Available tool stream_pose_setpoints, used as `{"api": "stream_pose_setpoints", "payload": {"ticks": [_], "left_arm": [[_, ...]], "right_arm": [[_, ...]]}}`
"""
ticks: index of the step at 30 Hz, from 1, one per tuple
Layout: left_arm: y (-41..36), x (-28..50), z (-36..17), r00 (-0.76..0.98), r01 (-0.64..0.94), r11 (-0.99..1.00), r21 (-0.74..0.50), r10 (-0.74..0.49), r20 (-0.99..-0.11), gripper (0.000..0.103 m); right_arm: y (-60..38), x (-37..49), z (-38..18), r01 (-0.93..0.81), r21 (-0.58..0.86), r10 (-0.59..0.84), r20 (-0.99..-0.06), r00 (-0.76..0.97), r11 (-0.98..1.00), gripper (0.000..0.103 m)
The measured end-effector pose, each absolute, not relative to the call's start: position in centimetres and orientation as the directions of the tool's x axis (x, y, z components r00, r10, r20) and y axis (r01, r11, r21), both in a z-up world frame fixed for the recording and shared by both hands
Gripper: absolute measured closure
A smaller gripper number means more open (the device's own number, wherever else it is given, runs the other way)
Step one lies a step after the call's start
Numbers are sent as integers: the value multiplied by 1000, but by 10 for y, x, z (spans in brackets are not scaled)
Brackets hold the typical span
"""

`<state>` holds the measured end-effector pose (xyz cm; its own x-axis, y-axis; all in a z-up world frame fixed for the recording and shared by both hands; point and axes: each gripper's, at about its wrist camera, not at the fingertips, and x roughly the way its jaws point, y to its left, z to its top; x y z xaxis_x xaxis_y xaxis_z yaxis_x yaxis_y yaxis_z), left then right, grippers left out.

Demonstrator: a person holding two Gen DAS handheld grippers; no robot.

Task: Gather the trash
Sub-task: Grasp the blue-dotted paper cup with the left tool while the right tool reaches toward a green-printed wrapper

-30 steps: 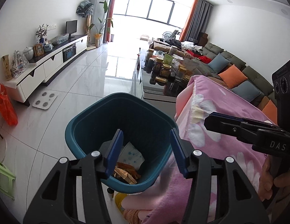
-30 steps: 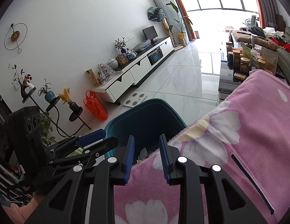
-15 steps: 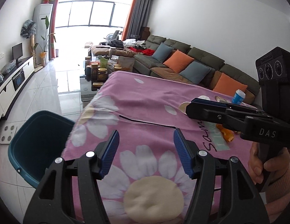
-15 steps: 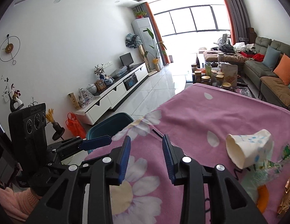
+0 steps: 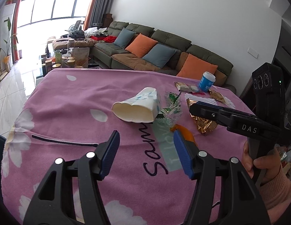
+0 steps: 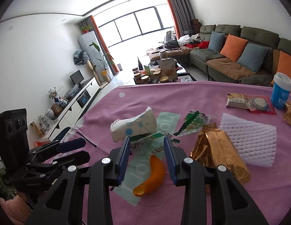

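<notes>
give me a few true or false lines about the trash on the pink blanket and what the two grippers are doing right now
1. The crushed paper cup lies on its side on the pink blanket. True.
2. The left gripper is clamped on the orange peel. False: its jaws are open and hold nothing.
3. The blue cup with a white lid stands upright near the far edge. True.
4. The right gripper carries the gold wrapper. False: it is open, and the wrapper lies on the blanket to its right.
5. The white foam net lies beside the gold wrapper. True.
6. The green and clear wrapper sits inside the paper cup. False: it lies on the blanket next to it.
</notes>
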<state>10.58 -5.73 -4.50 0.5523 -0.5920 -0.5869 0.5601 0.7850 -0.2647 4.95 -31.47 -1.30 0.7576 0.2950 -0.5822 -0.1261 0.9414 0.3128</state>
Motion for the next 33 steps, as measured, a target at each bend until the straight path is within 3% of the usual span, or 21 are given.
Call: {"api": "stream_pose_setpoints", "payload": {"ticks": [6,14,19,23,26,29,33], "left_arm": [[-81,133,-48,519,558,774,-298,-606,-603,53],[-89,158,-56,454,548,748,-375,-643,-617,55],[-86,173,-61,424,531,736,-421,-661,-619,80],[-81,179,-65,408,518,723,-457,-679,-610,92],[-79,178,-66,409,515,722,-462,-681,-608,92],[-75,176,-66,419,507,726,-464,-679,-603,95],[-67,167,-61,453,501,752,-428,-650,-611,97]], "right_arm": [[-323,63,-30,-101,306,276,-610,743,947,68],[-321,70,-40,-112,311,293,-629,720,944,69],[-321,76,-43,-109,322,301,-638,709,940,70],[-325,80,-45,-104,343,312,-635,707,934,77],[-324,79,-45,-103,350,318,-638,701,931,82],[-325,78,-44,-102,351,316,-635,705,931,96],[-326,78,-44,-99,364,323,-631,705,926,98]]}}
